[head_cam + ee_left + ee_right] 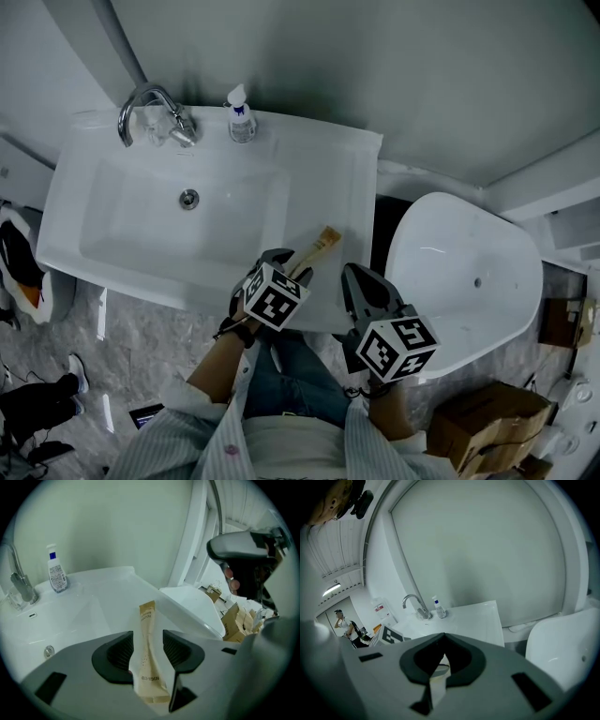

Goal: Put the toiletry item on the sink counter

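Note:
The toiletry item is a tan paper toothbrush packet. It lies on the front right part of the white sink counter, pointing away toward the back right. My left gripper stands open over its near end. In the left gripper view the packet runs between the two dark pads, with a gap on the right side. My right gripper hovers just right of it by the counter's corner. In the right gripper view the tips of the right gripper meet.
A chrome faucet and a small pump bottle stand at the back of the sink, the drain in the basin. A white toilet sits close on the right, with cardboard boxes beyond it.

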### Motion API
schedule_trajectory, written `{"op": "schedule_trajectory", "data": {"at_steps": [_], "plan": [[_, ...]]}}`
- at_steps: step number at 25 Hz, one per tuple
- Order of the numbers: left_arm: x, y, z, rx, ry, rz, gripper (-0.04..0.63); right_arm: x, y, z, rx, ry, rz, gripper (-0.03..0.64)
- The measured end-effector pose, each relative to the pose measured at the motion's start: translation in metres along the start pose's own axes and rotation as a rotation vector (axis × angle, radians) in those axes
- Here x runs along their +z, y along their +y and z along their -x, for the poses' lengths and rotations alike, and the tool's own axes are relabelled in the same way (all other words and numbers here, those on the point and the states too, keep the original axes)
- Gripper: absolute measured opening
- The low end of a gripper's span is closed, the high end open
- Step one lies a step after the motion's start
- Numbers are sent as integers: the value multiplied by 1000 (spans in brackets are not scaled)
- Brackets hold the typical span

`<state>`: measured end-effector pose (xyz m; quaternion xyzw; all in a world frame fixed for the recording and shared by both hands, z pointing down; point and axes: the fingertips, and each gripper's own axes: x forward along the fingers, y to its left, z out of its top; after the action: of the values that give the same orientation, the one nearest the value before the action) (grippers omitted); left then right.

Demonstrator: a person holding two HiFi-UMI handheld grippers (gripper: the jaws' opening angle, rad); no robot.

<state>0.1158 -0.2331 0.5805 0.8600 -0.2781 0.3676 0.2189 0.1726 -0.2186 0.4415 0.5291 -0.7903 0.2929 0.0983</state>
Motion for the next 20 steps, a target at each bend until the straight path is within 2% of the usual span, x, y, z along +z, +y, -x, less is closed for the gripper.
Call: {"op": "schedule_trajectory", "data": {"at_steps": [11, 16, 20], "plan": [[34, 9, 53, 0, -171, 92, 192, 18, 22, -1, 34, -39, 47, 9], [67, 19, 92, -3, -326, 163, 171, 35, 33, -4, 55, -71, 82, 9], [96, 21, 132, 7, -439, 166, 131, 53, 43, -4, 71, -111, 110, 9]]}}
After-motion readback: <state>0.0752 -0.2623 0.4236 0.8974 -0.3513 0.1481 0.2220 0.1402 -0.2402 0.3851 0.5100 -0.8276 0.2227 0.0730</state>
